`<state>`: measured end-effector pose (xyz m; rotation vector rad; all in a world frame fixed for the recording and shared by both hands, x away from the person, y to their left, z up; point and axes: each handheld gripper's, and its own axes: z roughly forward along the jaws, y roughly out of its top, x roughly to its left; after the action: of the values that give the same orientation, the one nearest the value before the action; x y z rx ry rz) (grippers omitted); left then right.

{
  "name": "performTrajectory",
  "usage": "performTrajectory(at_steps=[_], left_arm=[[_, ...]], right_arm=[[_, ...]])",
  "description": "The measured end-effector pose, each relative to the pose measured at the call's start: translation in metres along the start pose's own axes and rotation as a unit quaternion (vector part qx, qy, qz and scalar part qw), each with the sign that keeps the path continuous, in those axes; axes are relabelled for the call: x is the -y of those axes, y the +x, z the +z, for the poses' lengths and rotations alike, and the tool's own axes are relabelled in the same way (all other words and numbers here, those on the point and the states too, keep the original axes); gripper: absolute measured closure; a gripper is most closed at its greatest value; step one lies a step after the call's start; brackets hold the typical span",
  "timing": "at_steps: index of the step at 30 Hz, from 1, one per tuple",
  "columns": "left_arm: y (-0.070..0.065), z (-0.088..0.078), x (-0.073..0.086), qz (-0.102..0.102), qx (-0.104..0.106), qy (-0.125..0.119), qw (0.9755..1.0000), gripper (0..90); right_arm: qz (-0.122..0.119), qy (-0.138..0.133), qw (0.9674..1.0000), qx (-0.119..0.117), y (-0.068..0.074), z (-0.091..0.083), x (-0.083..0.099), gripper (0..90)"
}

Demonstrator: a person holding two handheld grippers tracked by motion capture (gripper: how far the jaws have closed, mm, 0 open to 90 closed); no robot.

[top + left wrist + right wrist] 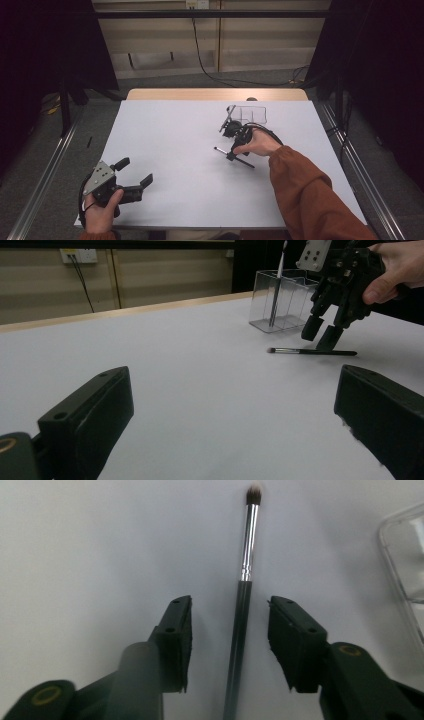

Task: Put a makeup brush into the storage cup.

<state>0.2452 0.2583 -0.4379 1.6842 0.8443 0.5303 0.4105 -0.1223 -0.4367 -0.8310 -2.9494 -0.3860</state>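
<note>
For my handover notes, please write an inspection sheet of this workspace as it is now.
Surface: white table, bare.
Job's things: thin black-handled makeup brush lying flat; clear plastic compartment holder with one brush standing inside.
Clutter: nothing seen.
Grippers: right gripper straddles the brush handle, jaws apart from it; left gripper open and empty at the near left.
Cables: black cable on the floor beyond.
Surroundings: beige wall panels, dark curtains.

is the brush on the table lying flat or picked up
Lying flat. The brush rests on the white table, between the open jaws of the right tool, whose pads are not touching it.
</note>
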Motion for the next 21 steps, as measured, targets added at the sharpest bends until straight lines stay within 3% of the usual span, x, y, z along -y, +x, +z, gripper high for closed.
performTrajectory(at_steps=[21], left_arm=[[0.0, 0.001, 0.001, 0.003, 0.006, 0.007, 1.0, 2.5]], right_arm=[[0.005, 0.025, 0.9996, 0.016, -0.002, 0.016, -0.006, 76.3]])
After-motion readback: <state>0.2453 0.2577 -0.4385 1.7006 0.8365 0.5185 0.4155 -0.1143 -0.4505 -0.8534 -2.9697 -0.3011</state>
